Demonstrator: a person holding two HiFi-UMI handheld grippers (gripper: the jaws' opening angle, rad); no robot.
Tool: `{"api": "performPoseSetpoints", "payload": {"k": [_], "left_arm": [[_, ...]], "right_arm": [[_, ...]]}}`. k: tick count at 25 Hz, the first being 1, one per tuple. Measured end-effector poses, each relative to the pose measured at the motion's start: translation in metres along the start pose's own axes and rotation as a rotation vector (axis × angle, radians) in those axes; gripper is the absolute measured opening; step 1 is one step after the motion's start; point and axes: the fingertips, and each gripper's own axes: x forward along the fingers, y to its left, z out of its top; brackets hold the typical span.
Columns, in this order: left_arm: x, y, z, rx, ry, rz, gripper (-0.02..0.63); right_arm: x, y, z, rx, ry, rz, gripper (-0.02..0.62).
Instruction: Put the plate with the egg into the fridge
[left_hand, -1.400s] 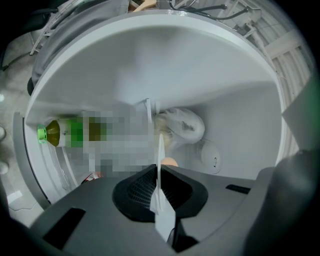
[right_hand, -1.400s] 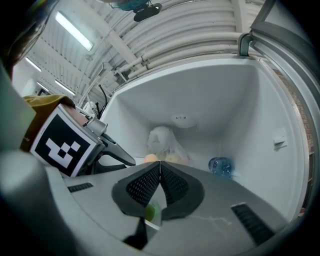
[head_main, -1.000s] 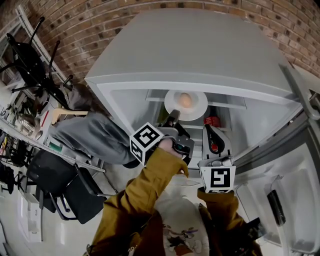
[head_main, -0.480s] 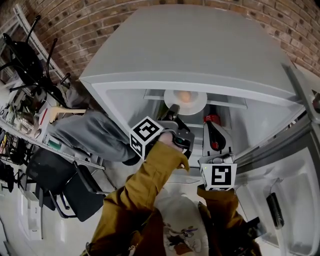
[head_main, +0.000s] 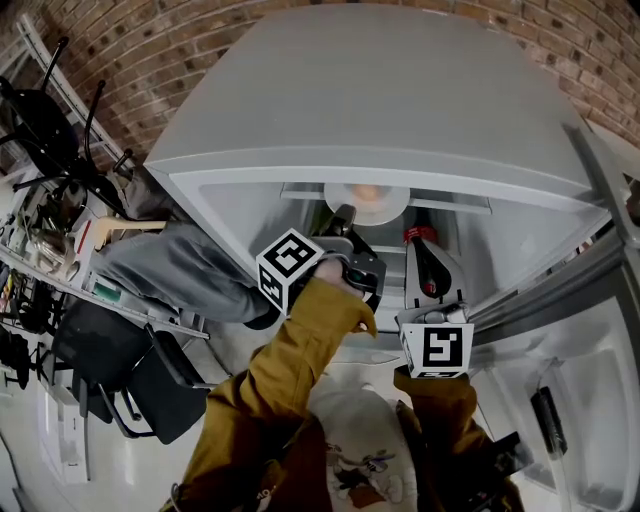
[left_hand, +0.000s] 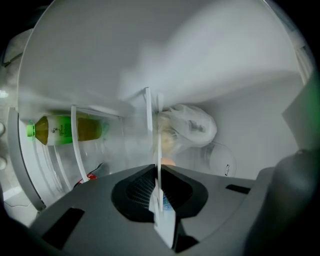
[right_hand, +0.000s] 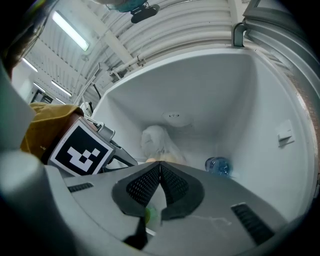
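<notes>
The white plate (head_main: 388, 206) carrying the egg (head_main: 366, 193) is inside the open fridge (head_main: 400, 100), half hidden under the fridge's top edge. My left gripper (head_main: 345, 220) is shut on the plate's near rim. In the left gripper view the plate (left_hand: 148, 115) runs edge-on between the closed jaws of the left gripper (left_hand: 156, 172), and a sliver of the egg (left_hand: 168, 161) shows past them. My right gripper (head_main: 420, 262) hovers just right of the plate. In its own view the right gripper (right_hand: 160, 170) has its jaws pressed together on nothing.
Inside the fridge lie a green bottle (left_hand: 65, 129), a white plastic bag (left_hand: 192, 125) and a blue-capped bottle (right_hand: 218, 166). A red-capped item (head_main: 420, 236) stands by the right gripper. The open door (head_main: 560, 400) hangs at right. Shelves and chairs (head_main: 60, 250) crowd the left.
The plate with the egg now sits slightly deeper under the fridge's top edge in the head view. Both grippers have barely shifted and keep their jaws as they were.
</notes>
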Motion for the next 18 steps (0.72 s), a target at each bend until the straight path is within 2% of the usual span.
{"api": "performPoseSetpoints", "payload": {"k": [16,18], "left_arm": [[0.013,-0.004,0.003,-0.018,0.000,-0.030,0.020],[0.014,-0.006,0.003,-0.014,-0.001,-0.044,0.035]], "right_arm": [[-0.002,-0.005,0.002,0.005,-0.008,0.008,0.006],[-0.003,-0.006,0.002,0.005,-0.006,0.009,0.006]]}}
